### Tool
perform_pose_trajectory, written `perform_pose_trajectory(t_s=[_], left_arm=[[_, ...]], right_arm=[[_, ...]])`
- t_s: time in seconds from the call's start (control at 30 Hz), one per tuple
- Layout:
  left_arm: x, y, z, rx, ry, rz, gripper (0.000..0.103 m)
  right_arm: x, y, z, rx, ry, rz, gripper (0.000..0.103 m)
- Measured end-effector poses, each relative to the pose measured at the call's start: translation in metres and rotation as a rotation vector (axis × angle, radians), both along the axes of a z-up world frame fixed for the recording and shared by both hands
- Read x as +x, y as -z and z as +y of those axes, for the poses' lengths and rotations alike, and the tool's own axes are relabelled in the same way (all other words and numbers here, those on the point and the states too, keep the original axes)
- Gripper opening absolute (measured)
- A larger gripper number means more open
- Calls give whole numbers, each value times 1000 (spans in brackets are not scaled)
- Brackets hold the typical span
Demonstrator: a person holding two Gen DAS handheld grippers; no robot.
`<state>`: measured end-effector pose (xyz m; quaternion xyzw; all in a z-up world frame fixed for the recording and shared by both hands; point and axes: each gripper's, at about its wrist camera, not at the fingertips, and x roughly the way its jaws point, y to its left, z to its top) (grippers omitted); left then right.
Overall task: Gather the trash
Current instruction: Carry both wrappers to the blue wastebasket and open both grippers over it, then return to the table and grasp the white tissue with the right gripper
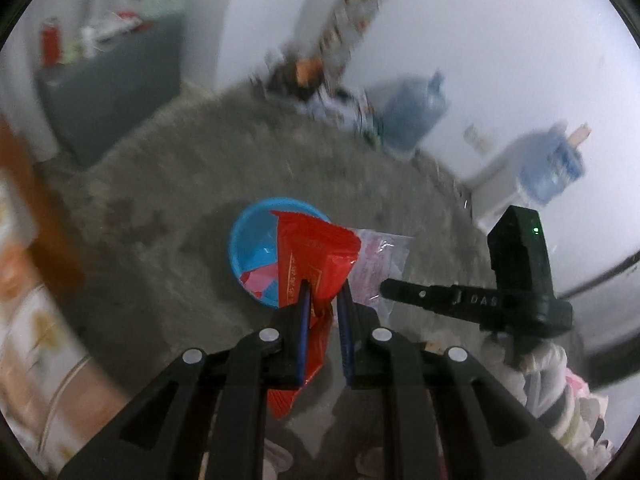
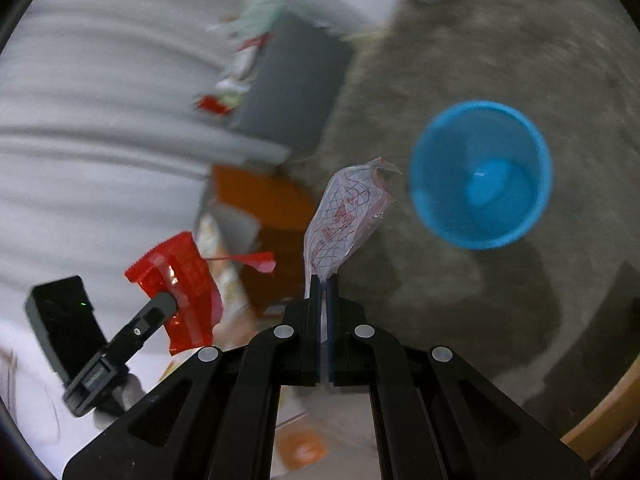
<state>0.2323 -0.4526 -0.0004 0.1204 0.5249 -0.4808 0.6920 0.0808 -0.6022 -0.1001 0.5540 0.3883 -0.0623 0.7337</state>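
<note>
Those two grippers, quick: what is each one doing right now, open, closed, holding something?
Left gripper: closed on a red wrapper.
Right gripper: closed on a clear printed wrapper.

The red wrapper (image 1: 316,256) is thin glossy foil or plastic film, creased, with bright reflections. The clear wrapper (image 2: 348,216) is transparent crinkled plastic film with red print. The blue bin (image 2: 480,174) is smooth plastic with a soft shine. The floor (image 1: 180,184) looks like rough, matt, patchy concrete.
</note>
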Motion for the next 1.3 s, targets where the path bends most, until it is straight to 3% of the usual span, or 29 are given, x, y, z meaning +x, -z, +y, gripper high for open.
perform_pose_trajectory(t_s=[0.1,0.23,0.27,0.3,0.33,0.37,0.5,0.67,0.77,0.83,0.93,1.03,1.13,1.3], left_arm=[[8,46,-52,60,27,27,13],[22,102,-92,100,27,65,14],[26,117,-104,115,30,72,22],[29,129,-115,132,14,64,36],[33,138,-120,139,-7,54,43],[35,143,-118,137,-29,38,51],[40,149,-109,95,-73,12,61],[39,128,-91,47,-59,-33,62],[33,98,-70,-12,-37,-65,66],[27,72,-49,-73,-27,-74,70],[12,29,-6,-175,-23,-120,78],[-8,-11,40,-251,-36,-159,87],[-27,-39,88,-316,-76,-170,87],[-54,-74,167,-433,-179,-178,89]], right_arm=[[14,41,-24,14,55,75,1],[39,84,-49,12,81,141,5],[50,97,-53,-12,76,175,7],[47,104,-59,-25,73,194,17],[44,112,-66,-33,72,207,39],[49,122,-68,-57,79,232,48],[37,128,-67,-151,109,278,51],[25,114,-58,-252,107,263,51],[17,80,-48,-383,100,231,54],[15,59,-34,-486,94,193,65],[4,11,-7,-677,95,108,82],[-12,-40,31,-861,89,21,93],[-27,-80,69,-989,48,-68,95],[-41,-119,119,-1083,-44,-169,95]])
